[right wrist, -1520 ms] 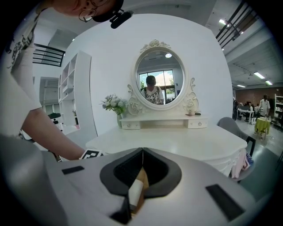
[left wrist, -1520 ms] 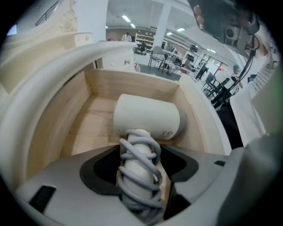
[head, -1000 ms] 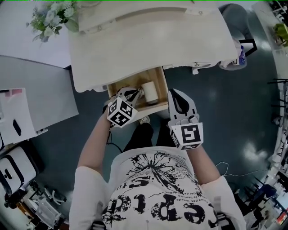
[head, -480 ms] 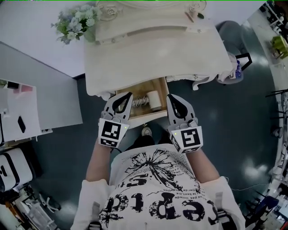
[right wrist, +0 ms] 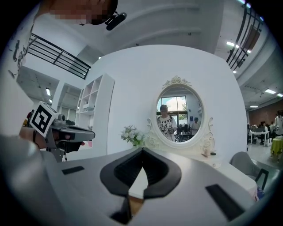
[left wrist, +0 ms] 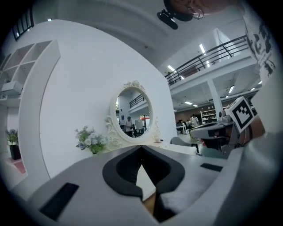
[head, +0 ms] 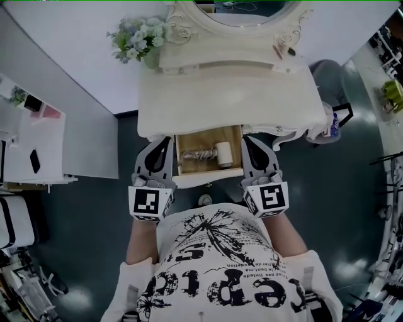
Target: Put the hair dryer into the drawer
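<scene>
Left gripper has its jaws together on nothing, as has the right gripper; they flank the open drawer. Hair dryer lies inside it, between the two grippers, with its cord coiled on the left gripper's side.

Judged risks: if the drawer is to be shut, a push from one side may skew it, or a cord loop may ride over the rim and jam.

Ahead of both grippers stand the dressing table and oval mirror, with flowers beyond the left gripper. Only the person's body, close behind the grippers, crowds the drawer front.
</scene>
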The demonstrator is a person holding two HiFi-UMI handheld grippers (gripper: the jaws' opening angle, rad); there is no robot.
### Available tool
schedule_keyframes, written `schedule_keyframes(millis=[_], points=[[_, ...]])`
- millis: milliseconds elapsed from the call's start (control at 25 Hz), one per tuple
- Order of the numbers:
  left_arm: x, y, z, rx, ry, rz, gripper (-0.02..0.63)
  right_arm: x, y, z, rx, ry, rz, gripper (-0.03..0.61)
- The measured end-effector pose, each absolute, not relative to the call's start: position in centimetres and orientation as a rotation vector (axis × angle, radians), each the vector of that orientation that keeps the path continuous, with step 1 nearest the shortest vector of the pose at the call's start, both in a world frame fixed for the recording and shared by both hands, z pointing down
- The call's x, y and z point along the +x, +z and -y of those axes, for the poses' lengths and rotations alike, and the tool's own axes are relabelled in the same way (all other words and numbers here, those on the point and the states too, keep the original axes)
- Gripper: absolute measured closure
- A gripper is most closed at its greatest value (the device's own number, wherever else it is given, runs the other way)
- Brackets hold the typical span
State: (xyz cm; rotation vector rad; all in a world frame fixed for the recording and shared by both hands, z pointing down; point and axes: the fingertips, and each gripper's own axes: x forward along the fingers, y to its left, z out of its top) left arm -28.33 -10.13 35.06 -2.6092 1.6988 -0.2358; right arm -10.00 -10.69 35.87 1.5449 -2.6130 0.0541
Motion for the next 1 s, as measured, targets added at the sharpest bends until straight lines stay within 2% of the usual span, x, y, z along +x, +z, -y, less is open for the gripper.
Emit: schedule_keyframes(millis=[1000], points=[[-28.7, 34.5, 10.2, -2.609, -0.209, -1.724, 0.592, -12.1, 34.8, 10.8, 1.507, 0.006, 2.643, 0.561]])
